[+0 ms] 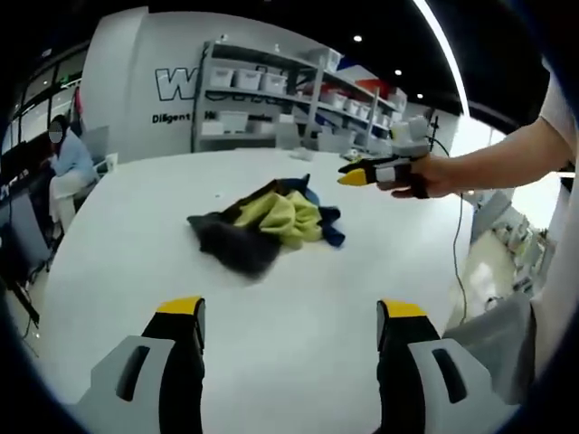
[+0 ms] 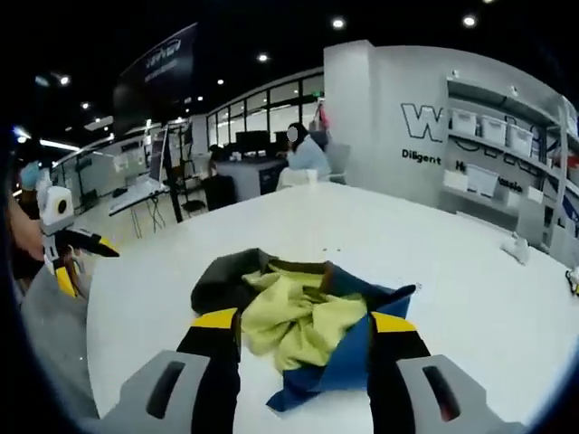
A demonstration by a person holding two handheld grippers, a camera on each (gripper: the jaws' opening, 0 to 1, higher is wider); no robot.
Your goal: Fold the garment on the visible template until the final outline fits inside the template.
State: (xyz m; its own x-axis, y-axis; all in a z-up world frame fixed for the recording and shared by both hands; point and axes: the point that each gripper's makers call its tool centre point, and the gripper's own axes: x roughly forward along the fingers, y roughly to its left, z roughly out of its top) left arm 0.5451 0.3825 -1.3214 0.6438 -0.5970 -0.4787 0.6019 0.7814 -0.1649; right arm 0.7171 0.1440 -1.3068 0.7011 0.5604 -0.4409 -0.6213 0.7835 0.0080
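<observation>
In the left gripper view we see the left hand-held gripper (image 1: 289, 312) with its two yellow-tipped jaws spread wide and nothing between them, over bare white desk (image 1: 298, 362). Ahead of those jaws, well apart from them, lies one garment (image 1: 267, 221), a crumpled heap of black, yellow-green and blue cloth. Beyond it and to the right, the right hand-held gripper (image 1: 355, 177) hangs above the desk in a person's hand (image 1: 432, 174); its tips look close together from this angle, but that is hard to judge.

In the right gripper view the right hand-held gripper (image 2: 304, 320) is released, two jaws parted, with the garment (image 2: 303, 312) just ahead of and between the tips; we cannot tell whether they touch the cloth. The near edge of the heap is cut off behind the jaws. Far left, the left hand-held gripper (image 2: 77, 262) shows partly, its jaws spread.

We cannot make out any template outline on the desk. Farther off we count one seated person (image 2: 306, 155) and one shelving unit (image 1: 289, 99) with white bins.
</observation>
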